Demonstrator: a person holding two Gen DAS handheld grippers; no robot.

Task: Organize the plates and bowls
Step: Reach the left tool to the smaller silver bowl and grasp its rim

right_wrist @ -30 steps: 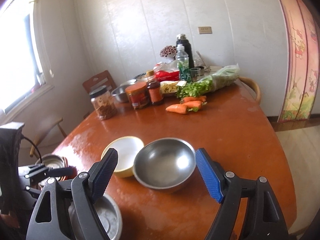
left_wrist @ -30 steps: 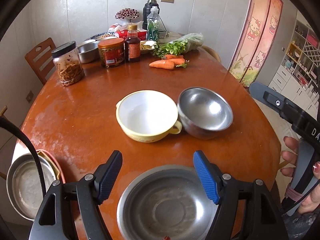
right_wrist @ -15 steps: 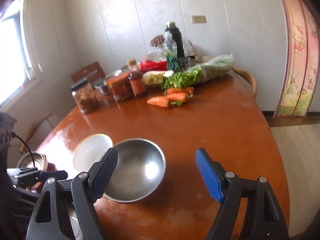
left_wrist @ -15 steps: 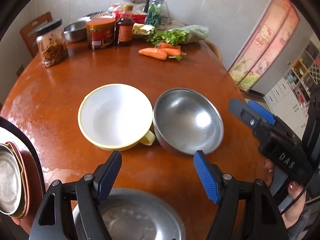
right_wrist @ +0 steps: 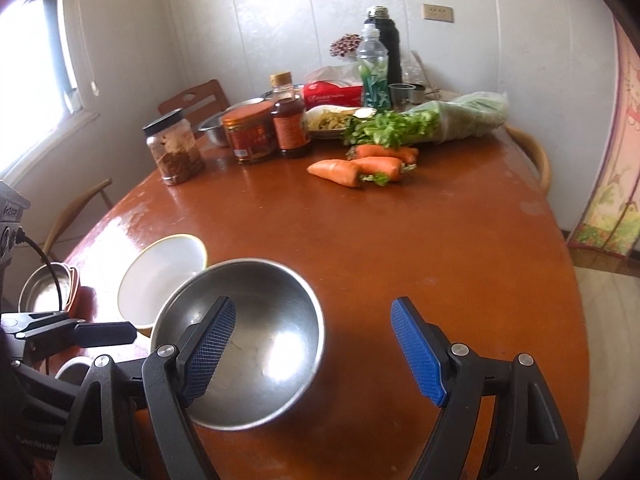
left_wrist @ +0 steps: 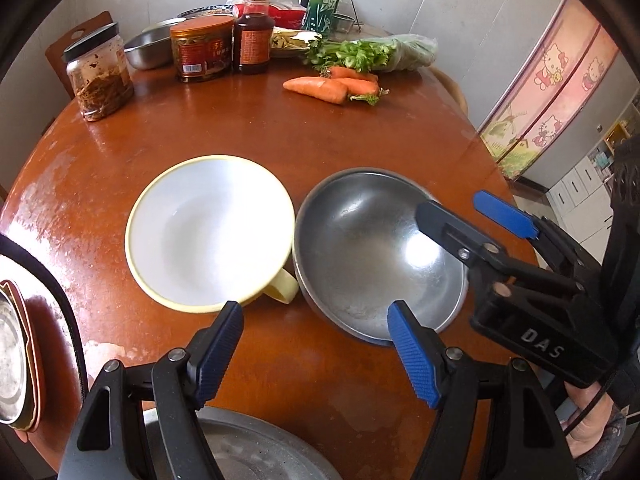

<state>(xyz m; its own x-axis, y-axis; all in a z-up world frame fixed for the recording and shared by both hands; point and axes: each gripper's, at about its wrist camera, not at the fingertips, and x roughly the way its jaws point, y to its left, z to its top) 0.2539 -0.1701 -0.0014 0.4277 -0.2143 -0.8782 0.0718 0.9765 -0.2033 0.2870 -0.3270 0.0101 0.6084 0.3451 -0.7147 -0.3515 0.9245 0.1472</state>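
Right gripper (right_wrist: 312, 354) is spread wide and empty, hanging over the near-right rim of the steel bowl (right_wrist: 256, 336): its left pad sits above the bowl's hollow, its right pad out over bare table (right_wrist: 460, 248), so the rim lies between the jaws and this hand looks the nearer one for a rim pinch. Left gripper (left_wrist: 316, 356), also spread and holding nothing, hovers short of the gap where the steel bowl touches the yellow-rimmed white bowl (left_wrist: 208, 232), whose handle points back toward it. A steel plate (left_wrist: 248, 452) lies under the left gripper at the near edge, and stacked dishes (left_wrist: 16, 356) sit off to the left.
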